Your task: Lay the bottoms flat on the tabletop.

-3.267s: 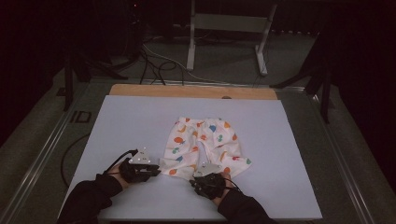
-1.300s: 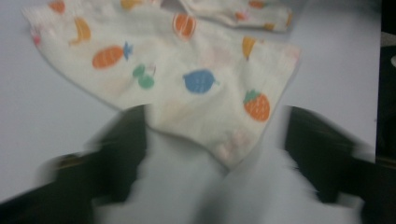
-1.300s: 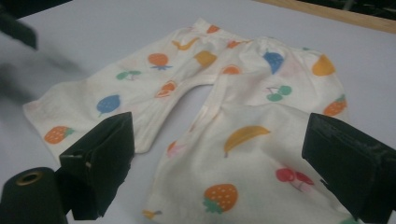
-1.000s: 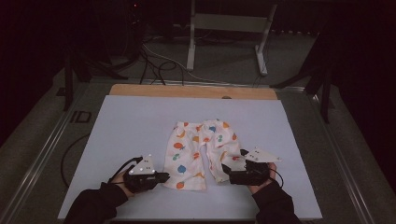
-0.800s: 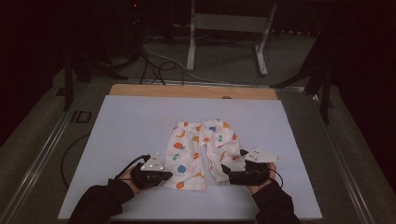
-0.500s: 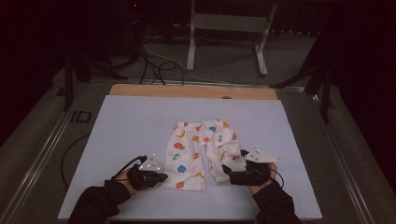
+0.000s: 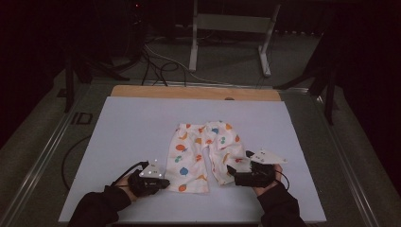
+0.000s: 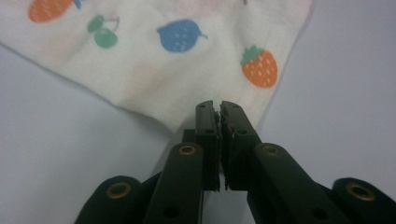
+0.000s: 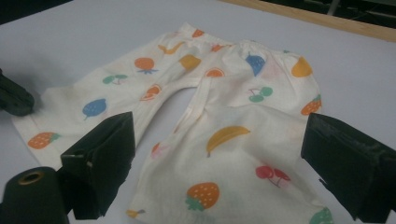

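Small fruit-print trousers (image 7: 204,153) spread flat on the pale counter (image 7: 123,137), near the near edge, waistband at the far end, both legs pointing toward the person. Left gripper (image 7: 163,182) just beside the near left leg hem, jaws all but closed at the hem corner in the left gripper view (image 8: 219,108); cannot tell whether any cloth is pinched between them. Right gripper (image 7: 232,174) at the near end of the right leg, jaws spread wide in the right gripper view (image 9: 224,163), the leg's cloth lying between them without being pressed. Wooden strip (image 7: 198,92) along the counter's far edge.
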The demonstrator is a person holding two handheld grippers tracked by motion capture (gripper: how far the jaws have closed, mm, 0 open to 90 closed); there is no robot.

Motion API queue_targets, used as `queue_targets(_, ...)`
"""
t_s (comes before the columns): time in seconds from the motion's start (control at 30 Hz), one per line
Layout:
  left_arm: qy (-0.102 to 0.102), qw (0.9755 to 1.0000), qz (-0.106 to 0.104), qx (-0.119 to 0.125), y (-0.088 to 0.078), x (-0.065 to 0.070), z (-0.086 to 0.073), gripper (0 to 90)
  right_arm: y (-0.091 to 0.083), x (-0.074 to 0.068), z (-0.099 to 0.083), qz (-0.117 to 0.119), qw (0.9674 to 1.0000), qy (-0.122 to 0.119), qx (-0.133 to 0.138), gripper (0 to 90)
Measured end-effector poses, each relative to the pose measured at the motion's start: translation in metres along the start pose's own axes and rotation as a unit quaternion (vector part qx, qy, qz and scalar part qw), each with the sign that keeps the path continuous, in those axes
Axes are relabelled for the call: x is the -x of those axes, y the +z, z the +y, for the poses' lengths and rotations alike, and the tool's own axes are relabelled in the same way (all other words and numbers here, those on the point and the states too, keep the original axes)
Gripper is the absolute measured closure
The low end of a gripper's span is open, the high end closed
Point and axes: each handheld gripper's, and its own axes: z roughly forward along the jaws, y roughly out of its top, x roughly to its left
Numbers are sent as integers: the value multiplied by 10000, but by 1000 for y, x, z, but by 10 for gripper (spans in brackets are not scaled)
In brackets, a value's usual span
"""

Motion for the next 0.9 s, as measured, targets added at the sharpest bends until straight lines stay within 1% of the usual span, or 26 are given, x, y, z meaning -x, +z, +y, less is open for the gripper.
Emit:
queue_targets(0.03,-4,10000,4,67,-2,-1,1,840,0,0,0,-15,10000,8,-6,98)
queue_targets(0.1,-62,9998,45,203,-6,-1,4,767,0,2,0,-26,10000,8,-4,98)
queue_targets(0.13,-52,9997,73,234,-8,-1,6,723,0,2,-1,-38,10000,20,6,98)
queue_targets(0.17,-70,9995,140,290,-10,-1,7,665,0,3,-1,-27,10000,44,11,98)
queue_targets(0.2,-82,9993,156,323,-12,-1,8,603,-1,3,0,-40,10000,40,11,98)
queue_targets(0.23,-101,9992,164,358,-13,-2,9,578,-1,4,0,-49,10000,27,26,98)
queue_targets(0.27,-148,9990,201,372,-14,-3,10,538,-1,3,0,-47,10000,42,37,98)
queue_targets(0.3,-197,9988,224,396,-15,-4,11,478,-1,3,0,-52,10000,38,34,98)
queue_targets(0.37,-253,9985,270,410,-16,-5,13,438,-1,3,0,-50,10000,40,31,98)
queue_targets(0.4,-283,9984,247,412,-17,-6,14,403,0,3,0,-53,10000,32,21,98)
queue_targets(0.57,-433,9974,358,446,-19,-10,22,252,0,4,0,-55,10000,45,18,98)
queue_targets(0.63,-473,9968,404,496,-21,-11,27,193,0,5,1,-58,10000,41,32,98)
queue_targets(0.67,-473,9968,404,496,-21,-11,27,173,0,5,1,-58,10000,41,32,98)
queue_targets(0.7,-523,9960,451,564,-22,-11,32,150,-1,6,2,-79,10000,25,22,98)
queue_targets(0.73,-524,9959,447,587,-23,-11,36,137,-1,6,2,-75,10000,28,42,98)
queue_targets(0.83,-536,9954,447,654,-25,-11,47,54,-2,9,5,-111,9999,-14,38,98)
queue_targets(0.9,-604,9942,528,720,-26,-11,55,29,-3,12,8,-138,9999,-36,39,98)
